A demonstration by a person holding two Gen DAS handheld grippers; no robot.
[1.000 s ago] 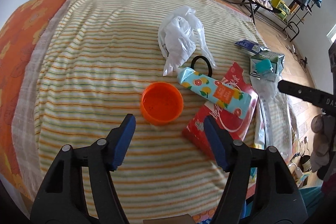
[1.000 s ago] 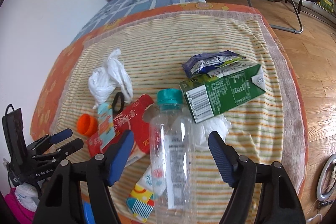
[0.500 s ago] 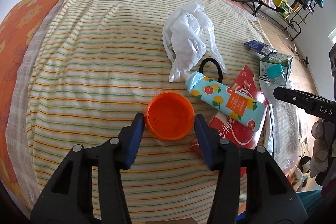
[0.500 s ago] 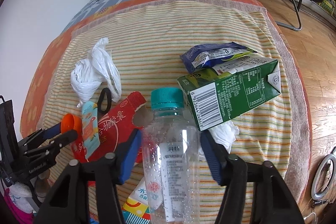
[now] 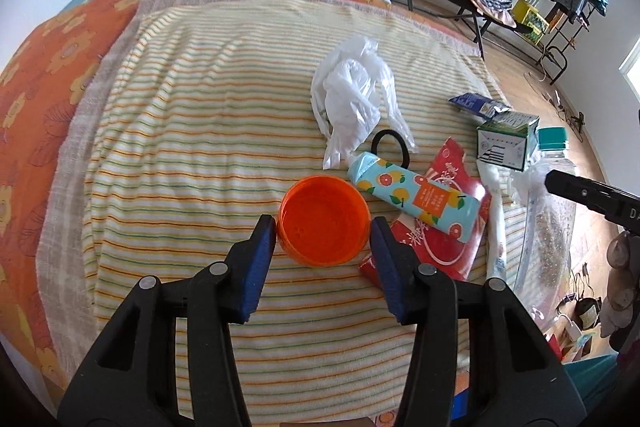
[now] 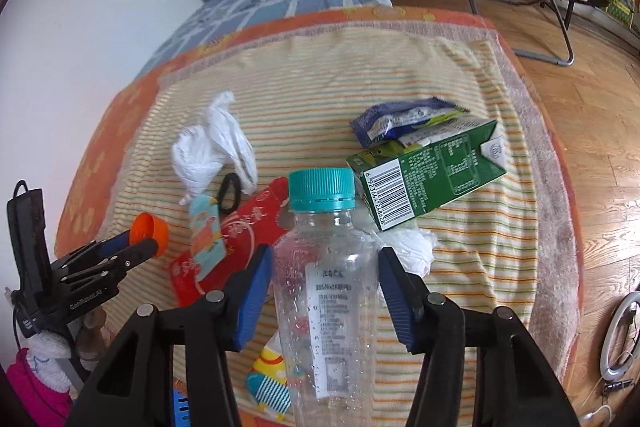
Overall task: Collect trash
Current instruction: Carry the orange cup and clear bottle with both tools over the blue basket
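Straddling the orange cap (image 5: 324, 220) with my left gripper (image 5: 323, 233), I have one blue pad on each side of it, the jaws set close against its rim but with a sliver of blanket showing on the left side, so I cannot tell whether they truly pinch it. The cap lies open side up on the striped blanket (image 5: 192, 131) that covers the bed. Just right of it lies a small blue carton (image 5: 416, 197) printed with oranges, resting across a red packet (image 5: 444, 243). Beyond them sit a black hair tie (image 5: 390, 147) and a crumpled white bag (image 5: 352, 103), the bag overlapping the tie. My right gripper (image 6: 326, 267) reaches around a clear bottle (image 6: 326, 291) with a teal cap (image 6: 322, 189); both pads stand right at the bottle's sides, and again I cannot tell if they press on it or only flank it. The bottle lies on the blanket with its cap pointing away from me. Beside the cap, to the right, a green carton (image 6: 436, 173) lies on its side, partly over a blue wrapper (image 6: 400, 121). A white tissue wad (image 6: 412, 247) sits just right of the bottle, under the carton's near end.
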